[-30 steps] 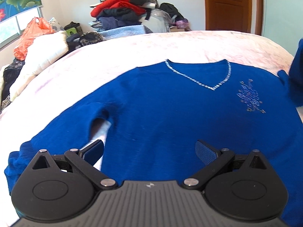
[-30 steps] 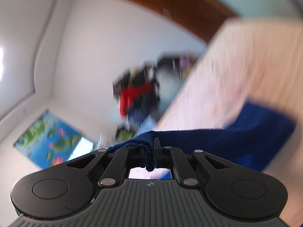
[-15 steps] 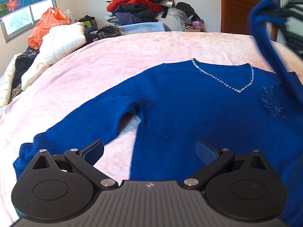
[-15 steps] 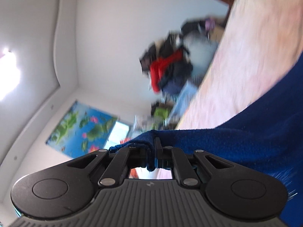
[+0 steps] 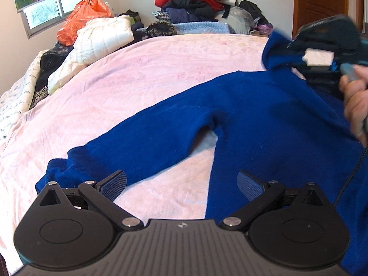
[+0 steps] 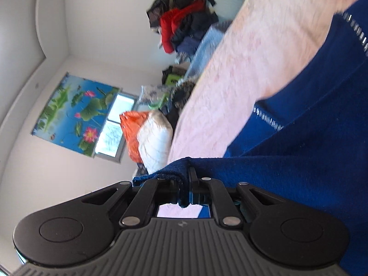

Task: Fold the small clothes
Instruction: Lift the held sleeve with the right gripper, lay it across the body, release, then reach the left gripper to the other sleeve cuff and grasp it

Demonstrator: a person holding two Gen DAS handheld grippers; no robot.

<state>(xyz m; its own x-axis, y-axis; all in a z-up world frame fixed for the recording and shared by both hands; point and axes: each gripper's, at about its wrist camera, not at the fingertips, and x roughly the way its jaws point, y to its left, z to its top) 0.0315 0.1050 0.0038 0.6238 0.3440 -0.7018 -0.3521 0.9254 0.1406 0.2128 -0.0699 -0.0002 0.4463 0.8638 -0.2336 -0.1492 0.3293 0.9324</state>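
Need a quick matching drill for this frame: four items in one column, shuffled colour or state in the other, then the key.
Items:
1. sweater
2. plastic bag
3. left gripper
4. bed cover

Colour or state:
A. pale pink
B. open, nothing between the pads
C. royal blue
D. orange

Pairs: 1-C, 2-D, 3-B, 4-A

Blue V-neck sweater (image 5: pixel 264 115) flat on pink bedspread, one sleeve (image 6: pixel 264 168) lifted across.
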